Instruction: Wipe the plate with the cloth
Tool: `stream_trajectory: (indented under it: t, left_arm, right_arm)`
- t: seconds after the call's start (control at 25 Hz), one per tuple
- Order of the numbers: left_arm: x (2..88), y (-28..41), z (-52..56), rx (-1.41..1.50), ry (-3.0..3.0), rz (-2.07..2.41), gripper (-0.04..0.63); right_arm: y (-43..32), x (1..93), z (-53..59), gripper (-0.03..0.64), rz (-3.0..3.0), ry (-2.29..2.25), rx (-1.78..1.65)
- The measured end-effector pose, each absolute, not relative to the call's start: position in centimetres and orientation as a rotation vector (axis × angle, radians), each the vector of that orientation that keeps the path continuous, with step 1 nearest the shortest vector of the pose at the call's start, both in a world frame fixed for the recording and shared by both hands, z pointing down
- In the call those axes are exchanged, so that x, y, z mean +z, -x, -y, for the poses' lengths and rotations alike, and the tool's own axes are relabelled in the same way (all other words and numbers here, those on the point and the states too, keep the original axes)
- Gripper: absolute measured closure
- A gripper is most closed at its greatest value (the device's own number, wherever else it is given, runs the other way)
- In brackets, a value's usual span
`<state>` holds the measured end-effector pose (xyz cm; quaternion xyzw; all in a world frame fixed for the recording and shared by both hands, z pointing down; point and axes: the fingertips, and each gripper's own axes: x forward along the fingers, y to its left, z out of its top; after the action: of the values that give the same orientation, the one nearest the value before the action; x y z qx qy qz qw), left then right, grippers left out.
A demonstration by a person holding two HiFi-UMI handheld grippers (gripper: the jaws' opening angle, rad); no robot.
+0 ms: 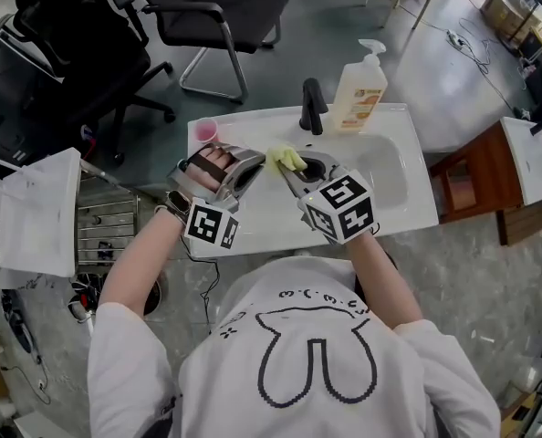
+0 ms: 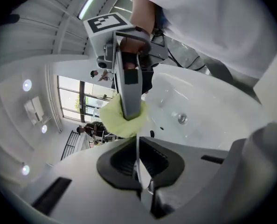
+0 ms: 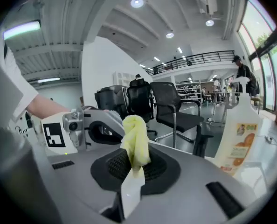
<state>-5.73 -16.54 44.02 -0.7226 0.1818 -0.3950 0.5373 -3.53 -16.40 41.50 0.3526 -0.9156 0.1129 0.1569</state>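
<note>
My left gripper (image 1: 242, 177) is shut on the rim of a pale plate (image 1: 247, 166), held up over the white counter. In the left gripper view the plate (image 2: 137, 149) shows edge-on as a thin white line between the black pads. My right gripper (image 1: 287, 170) is shut on a bunched yellow cloth (image 1: 286, 159), whose tuft sticks out past the jaws (image 3: 135, 146). The cloth (image 2: 121, 121) hangs just beyond the plate's rim, close to it; contact cannot be made out. Both grippers sit side by side, left of the sink basin.
A white counter (image 1: 253, 231) holds a sink basin (image 1: 385, 167), a black faucet (image 1: 313, 106), a soap pump bottle (image 1: 358, 89) and a pink cup (image 1: 205, 131). Office chairs (image 1: 218, 15) stand behind. A white bag (image 1: 38, 213) is at left, a wooden cabinet (image 1: 476, 181) at right.
</note>
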Motion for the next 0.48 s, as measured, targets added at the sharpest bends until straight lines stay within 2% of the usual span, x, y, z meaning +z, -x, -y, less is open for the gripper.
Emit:
stream_trajectory:
  t: [0.16, 0.48]
  left_arm:
    - [44.5, 5.5, 16.3, -0.945, 1.664, -0.391, 0.577]
    - [44.1, 6.1, 15.9, -0.923, 1.614, -0.354, 0.577]
  right_arm:
    - [4.5, 42.4, 16.1, 0.568, 2.531, -0.949, 0.19]
    - [3.2, 43.7, 17.3, 0.568, 2.457, -0.988, 0.276]
